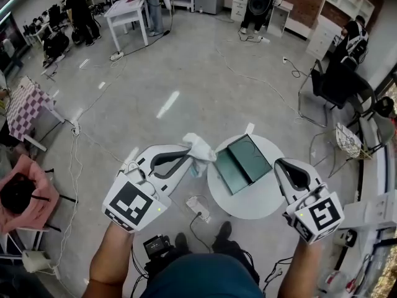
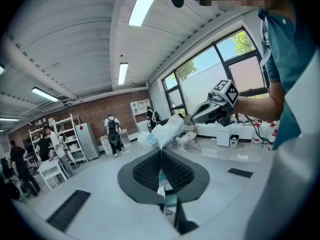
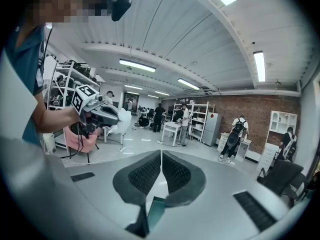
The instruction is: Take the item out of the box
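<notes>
Item (image 1: 201, 146), a white crinkly bag, hangs pinched in closed left claw (image 1: 188, 155), already clear of open box (image 1: 243, 162), just off left edge of round bench (image 1: 251, 205). Right claw (image 1: 280, 164) closed, empty, at bench's right. Best: firm pinch, move bag away slowly, no snagging box.

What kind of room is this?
Probably a big workshop or lab, not a home: a brick wall, metal shelves, a white work table, and cables trailing over the bare floor.
</notes>
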`<state>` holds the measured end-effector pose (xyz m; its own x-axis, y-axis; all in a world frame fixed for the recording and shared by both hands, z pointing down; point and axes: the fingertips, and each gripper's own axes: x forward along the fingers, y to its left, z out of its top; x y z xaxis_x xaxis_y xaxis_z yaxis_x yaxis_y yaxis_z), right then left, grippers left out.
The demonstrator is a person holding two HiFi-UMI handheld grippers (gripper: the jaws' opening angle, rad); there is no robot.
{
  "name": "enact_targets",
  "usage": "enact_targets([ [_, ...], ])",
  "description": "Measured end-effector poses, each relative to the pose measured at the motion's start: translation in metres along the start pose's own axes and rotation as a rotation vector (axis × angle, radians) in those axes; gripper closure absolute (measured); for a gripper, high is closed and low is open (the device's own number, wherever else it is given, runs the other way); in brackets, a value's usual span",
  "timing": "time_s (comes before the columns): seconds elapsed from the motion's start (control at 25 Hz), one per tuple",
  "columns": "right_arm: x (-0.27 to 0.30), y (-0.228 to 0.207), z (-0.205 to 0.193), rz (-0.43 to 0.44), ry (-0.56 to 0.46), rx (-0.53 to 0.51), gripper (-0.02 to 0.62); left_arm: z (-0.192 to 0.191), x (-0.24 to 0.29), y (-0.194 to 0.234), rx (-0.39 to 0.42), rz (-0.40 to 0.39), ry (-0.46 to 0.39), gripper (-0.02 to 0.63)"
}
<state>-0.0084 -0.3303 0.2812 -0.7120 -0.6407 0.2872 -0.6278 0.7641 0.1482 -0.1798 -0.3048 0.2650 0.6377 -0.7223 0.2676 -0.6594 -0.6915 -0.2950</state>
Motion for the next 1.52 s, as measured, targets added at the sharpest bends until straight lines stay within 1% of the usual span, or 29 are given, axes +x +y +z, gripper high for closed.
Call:
enact_targets([
  [0.16,-0.019,0.019,0.019,0.004,-0.02,-0.003,0.555,0.026,-0.03,-0.007,0.008,0.015,-0.063,0.586],
  [0.28,-0.032,0.037,0.033,0.002,-0.066,-0.025,0.555,0.041,-0.056,-0.012,0.02,0.03,-0.106,0.586],
  [0.44,-0.039,0.049,0.062,0.009,-0.122,-0.027,0.555,0.063,-0.079,-0.005,0.018,0.041,-0.139,0.586],
  [0.52,-0.044,0.056,0.066,0.009,-0.133,-0.027,0.557,0.067,-0.086,-0.01,0.025,0.037,-0.15,0.586],
  [0.64,-0.055,0.059,0.064,0.006,-0.136,-0.022,0.558,0.073,-0.086,-0.02,0.045,0.029,-0.161,0.586],
  [0.72,-0.056,0.063,0.067,0.001,-0.127,-0.023,0.558,0.074,-0.089,-0.019,0.049,0.022,-0.163,0.586],
  [0.88,-0.063,0.064,0.069,-0.007,-0.112,-0.02,0.558,0.077,-0.091,-0.019,0.048,0.014,-0.165,0.586],
  [1.0,-0.069,0.061,0.07,-0.014,-0.13,-0.025,0.558,0.08,-0.085,-0.027,0.054,0.006,-0.162,0.586],
  [1.2,-0.066,0.074,0.074,-0.018,-0.128,-0.024,0.558,0.075,-0.095,-0.024,0.051,-0.003,-0.166,0.586],
  [1.36,-0.072,0.066,0.062,-0.017,-0.105,-0.023,0.558,0.074,-0.085,-0.031,0.051,-0.005,-0.163,0.586],
  [1.52,-0.073,0.054,0.068,-0.018,-0.133,-0.024,0.558,0.08,-0.074,-0.031,0.04,-0.005,-0.159,0.586],
])
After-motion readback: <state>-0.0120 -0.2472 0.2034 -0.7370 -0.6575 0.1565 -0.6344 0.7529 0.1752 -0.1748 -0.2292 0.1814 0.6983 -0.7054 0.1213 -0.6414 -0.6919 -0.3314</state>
